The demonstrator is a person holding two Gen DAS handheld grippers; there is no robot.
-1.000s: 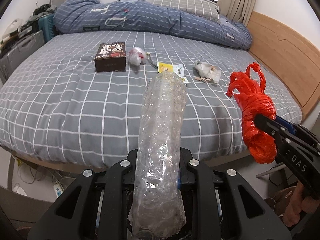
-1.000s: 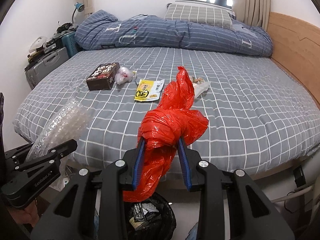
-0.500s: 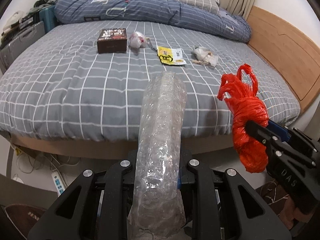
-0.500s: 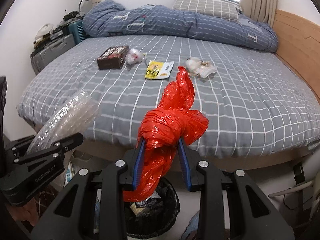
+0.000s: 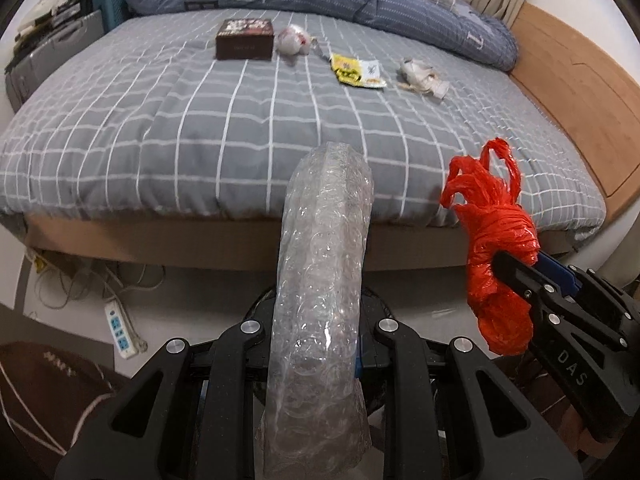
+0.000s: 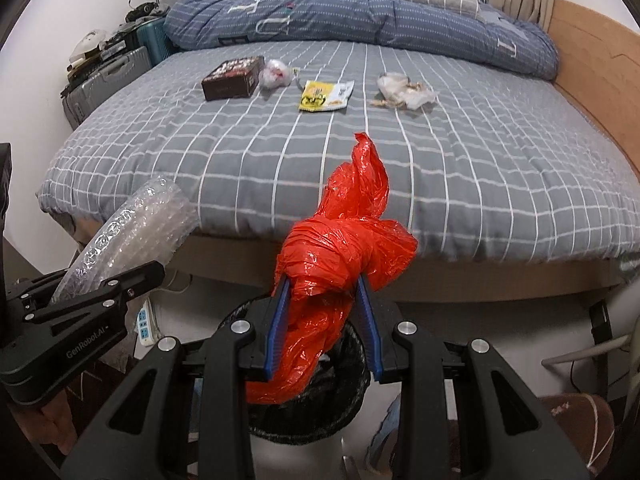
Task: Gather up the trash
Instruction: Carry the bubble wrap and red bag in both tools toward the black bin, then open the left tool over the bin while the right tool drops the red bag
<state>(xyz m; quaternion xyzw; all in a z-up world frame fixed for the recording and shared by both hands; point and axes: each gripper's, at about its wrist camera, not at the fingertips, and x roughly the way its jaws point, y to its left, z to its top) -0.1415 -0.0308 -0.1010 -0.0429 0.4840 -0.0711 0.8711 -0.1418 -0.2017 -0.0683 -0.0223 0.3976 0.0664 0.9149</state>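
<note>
In the left wrist view, we hold a roll of bubble wrap (image 5: 320, 312) in the left claw (image 5: 320, 364), whose jaws are closed on its lower part. The roll stands out forward, past the bed (image 5: 120, 140) edge. We judge it very light, soft and springy, so a grip on the middle should hold it, though it may squash and slide. To the right, the right claw (image 5: 516, 276) pinches a knotted red bag (image 5: 496, 240). On the bed, well apart from us, lie a dark box (image 5: 245, 39), a small wad (image 5: 293, 40), a yellow packet (image 5: 356, 72) and a crumpled wrapper (image 5: 424, 78).

In the right wrist view, the right claw (image 6: 322, 320) is closed narrow on the red bag (image 6: 340, 256) just below its knot. The film looks thin, limp and slick, and the knot seems to us the surest place to hold. Directly below hangs the bag's tail over a black bin (image 6: 352, 392) on the floor. The left claw (image 6: 120, 280) with the bubble wrap (image 6: 136, 232) is at the left. The box (image 6: 232, 78) looks stiff and should take a grip across its sides. The packet (image 6: 324, 96) lies flat, so we would take it by an edge.
</note>
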